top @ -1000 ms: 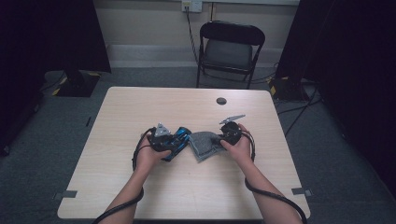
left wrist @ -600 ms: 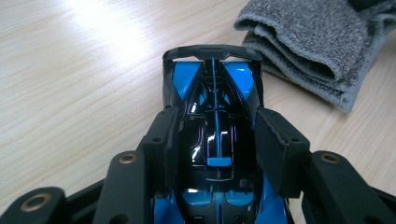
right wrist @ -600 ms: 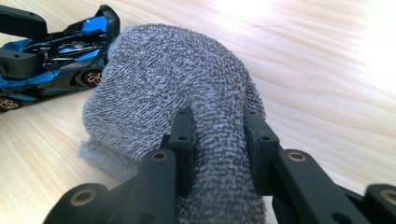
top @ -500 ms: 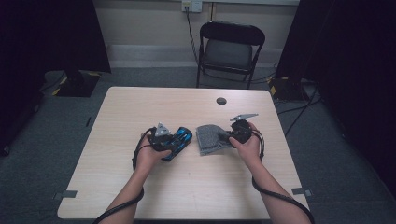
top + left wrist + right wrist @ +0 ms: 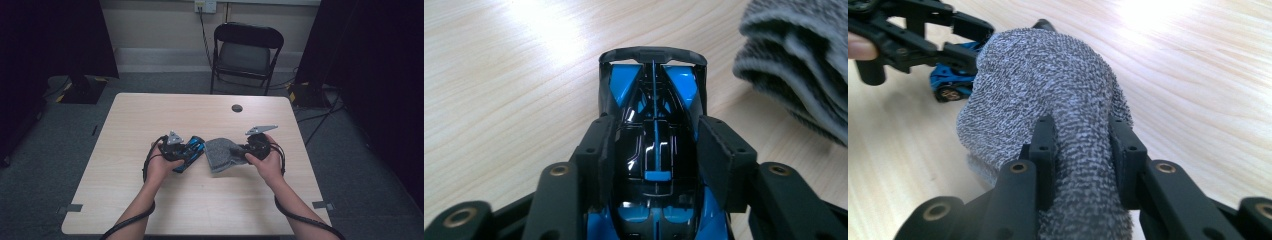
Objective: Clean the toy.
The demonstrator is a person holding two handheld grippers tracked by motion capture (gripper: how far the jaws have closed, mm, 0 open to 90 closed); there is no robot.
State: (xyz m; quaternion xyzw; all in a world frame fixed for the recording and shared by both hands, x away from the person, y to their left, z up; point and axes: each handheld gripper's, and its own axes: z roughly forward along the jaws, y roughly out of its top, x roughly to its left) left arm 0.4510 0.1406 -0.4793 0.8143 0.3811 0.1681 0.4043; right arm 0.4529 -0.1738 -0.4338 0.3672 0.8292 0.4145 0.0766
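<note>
A blue and black toy car (image 5: 655, 100) lies on the wooden table (image 5: 150, 115). My left gripper (image 5: 656, 145) is shut on the car, its pads pressing the sides of the cabin. In the high view that gripper (image 5: 186, 150) sits left of centre with the car (image 5: 192, 150) pointing right. A grey knitted cloth (image 5: 1043, 75) is bunched between the pads of my right gripper (image 5: 1083, 145), which is shut on it. The cloth (image 5: 220, 154) hangs between the two grippers, close to the car's nose. In the right gripper view the car (image 5: 950, 82) shows at upper left.
A small dark round disc (image 5: 237, 108) lies at the far side of the table. A black folding chair (image 5: 245, 50) stands behind the table. Cables trail from both grippers along the person's forearms.
My right gripper has moved right and risen a little, carrying the grey cloth with it. The left gripper and the car have stayed in place.
</note>
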